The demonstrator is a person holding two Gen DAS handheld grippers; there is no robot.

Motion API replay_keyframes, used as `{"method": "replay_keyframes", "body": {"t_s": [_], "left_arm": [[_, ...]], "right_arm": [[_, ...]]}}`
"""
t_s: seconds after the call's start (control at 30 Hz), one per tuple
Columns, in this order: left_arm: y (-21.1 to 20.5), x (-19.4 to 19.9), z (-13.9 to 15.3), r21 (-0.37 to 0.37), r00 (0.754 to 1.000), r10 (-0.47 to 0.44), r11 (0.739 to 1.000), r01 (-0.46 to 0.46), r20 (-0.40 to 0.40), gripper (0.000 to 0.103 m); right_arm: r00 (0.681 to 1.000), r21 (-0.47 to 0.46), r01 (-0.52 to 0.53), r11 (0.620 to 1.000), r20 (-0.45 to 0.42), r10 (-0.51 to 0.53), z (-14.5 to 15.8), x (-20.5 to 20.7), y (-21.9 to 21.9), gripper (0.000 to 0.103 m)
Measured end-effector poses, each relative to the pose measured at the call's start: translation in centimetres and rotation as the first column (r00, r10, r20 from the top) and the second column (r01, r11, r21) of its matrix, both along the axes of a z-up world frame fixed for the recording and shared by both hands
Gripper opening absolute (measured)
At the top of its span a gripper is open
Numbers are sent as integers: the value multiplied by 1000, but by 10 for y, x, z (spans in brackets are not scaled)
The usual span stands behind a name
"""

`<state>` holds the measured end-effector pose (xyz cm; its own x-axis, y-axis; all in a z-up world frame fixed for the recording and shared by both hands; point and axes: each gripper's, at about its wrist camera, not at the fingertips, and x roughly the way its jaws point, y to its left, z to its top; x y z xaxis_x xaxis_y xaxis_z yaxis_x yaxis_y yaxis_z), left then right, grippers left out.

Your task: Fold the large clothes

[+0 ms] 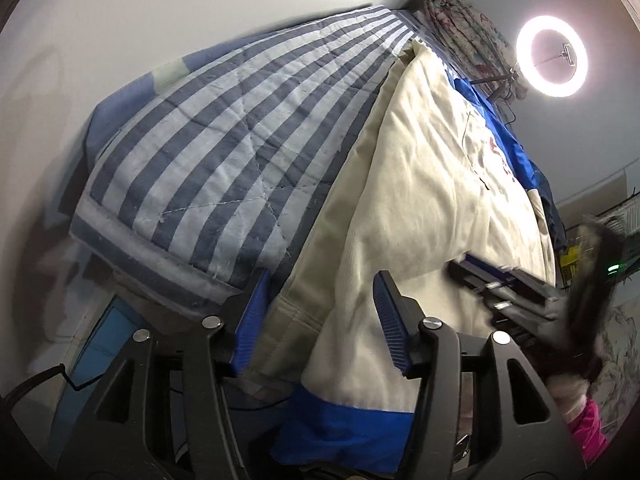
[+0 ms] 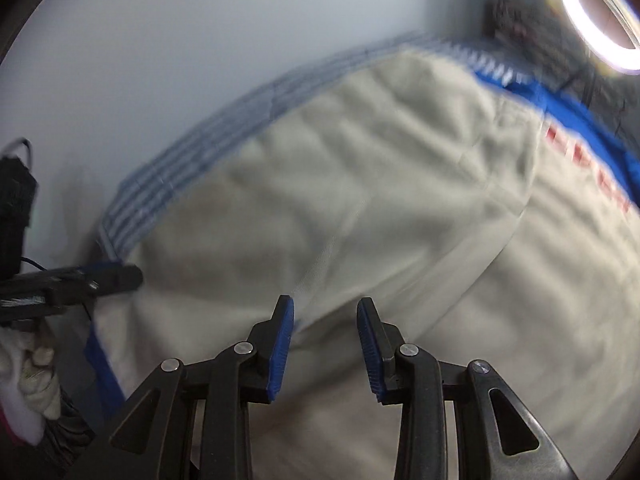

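A large cream garment with blue trim and red lettering lies spread on a blue-and-white striped quilt. My left gripper hangs over the garment's near hem, its blue pads apart with cream cloth lying loose between them. My right gripper stands open just above the garment's middle, where a raised fold runs between the fingers. That view is blurred. Each gripper shows in the other's view: the right gripper at the right edge, the left gripper at the far left.
A lit ring light stands at the far right beside a patterned bundle of cloth. White walls border the bed. A light-gloved hand and a pink sleeve show at the view edges.
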<state>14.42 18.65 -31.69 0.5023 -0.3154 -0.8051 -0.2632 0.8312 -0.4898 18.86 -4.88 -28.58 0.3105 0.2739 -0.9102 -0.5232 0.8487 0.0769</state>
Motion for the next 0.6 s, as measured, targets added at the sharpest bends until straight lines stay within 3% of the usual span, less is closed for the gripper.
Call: {"method": "replay_keyframes", "body": {"t_s": [0.07,0.13,0.27,0.33,0.47,0.6], "left_arm": [[-3,1,1,33,1000,-12,999,12,4,27],[-2,-2,5,24,1000,-16,1000,15,26,15],[-8,-9,22,29,994,-40,999,37,103,14],[-13,-12,31,37,989,-55,998,50,136,13],[-28,-15,49,73,975,-97,994,84,198,12],[-39,-16,58,84,966,-127,990,111,225,9]], "right_arm": [[999,-32,-2,999,50,4,-11,-8,6,37],[1000,-33,-1,999,30,2,-8,-8,8,39],[996,90,78,993,-47,-74,9,6,-12,48],[992,116,122,986,-36,-119,21,16,-21,67],[981,155,192,969,-38,-189,45,48,-27,70],[977,137,213,968,-36,-210,58,83,-8,72]]}}
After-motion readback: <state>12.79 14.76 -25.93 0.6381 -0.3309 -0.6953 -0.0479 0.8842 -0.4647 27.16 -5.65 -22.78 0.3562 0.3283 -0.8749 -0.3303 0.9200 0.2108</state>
